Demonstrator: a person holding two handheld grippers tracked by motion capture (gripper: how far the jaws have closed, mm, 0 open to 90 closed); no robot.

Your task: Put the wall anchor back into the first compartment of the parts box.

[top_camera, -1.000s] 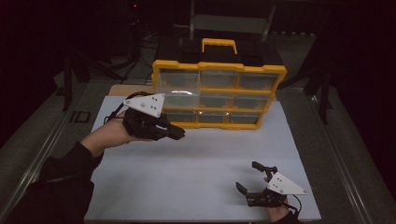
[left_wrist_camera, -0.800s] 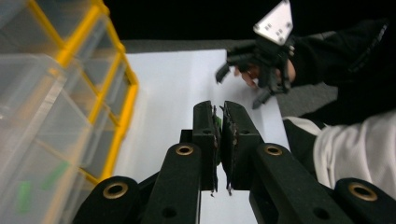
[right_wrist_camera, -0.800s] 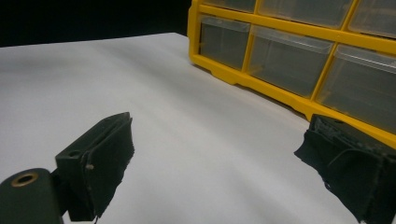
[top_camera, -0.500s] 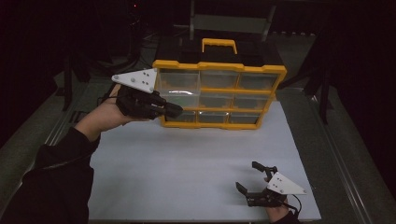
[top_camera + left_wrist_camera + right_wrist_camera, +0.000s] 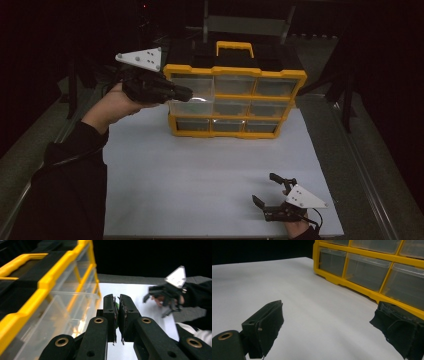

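A yellow organiser (image 5: 235, 71) with clear drawers stands at the far side of the white mat (image 5: 200, 170). Its middle-left drawer (image 5: 192, 106) sticks out a little. My left gripper (image 5: 187, 92) hovers level at the organiser's upper left corner, just above that drawer. In the left gripper view its jaws (image 5: 117, 298) stand almost together on a small green sliver (image 5: 116, 306); what that sliver is I cannot tell. The organiser (image 5: 47, 280) lies to their left. My right gripper (image 5: 270, 192) rests open near the mat's front right corner, with nothing between its pads (image 5: 328, 315).
A black case with a yellow handle (image 5: 235, 47) sits behind the organiser. Dark metal table edges run along both sides of the mat. The right gripper (image 5: 160, 302) appears far off in the left gripper view. In the right gripper view, the organiser's lower drawers (image 5: 362, 270) lie ahead.
My left hand has risen and moved farther back, from the organiser's lower left drawers up to its top left corner. The right gripper has stayed in place.
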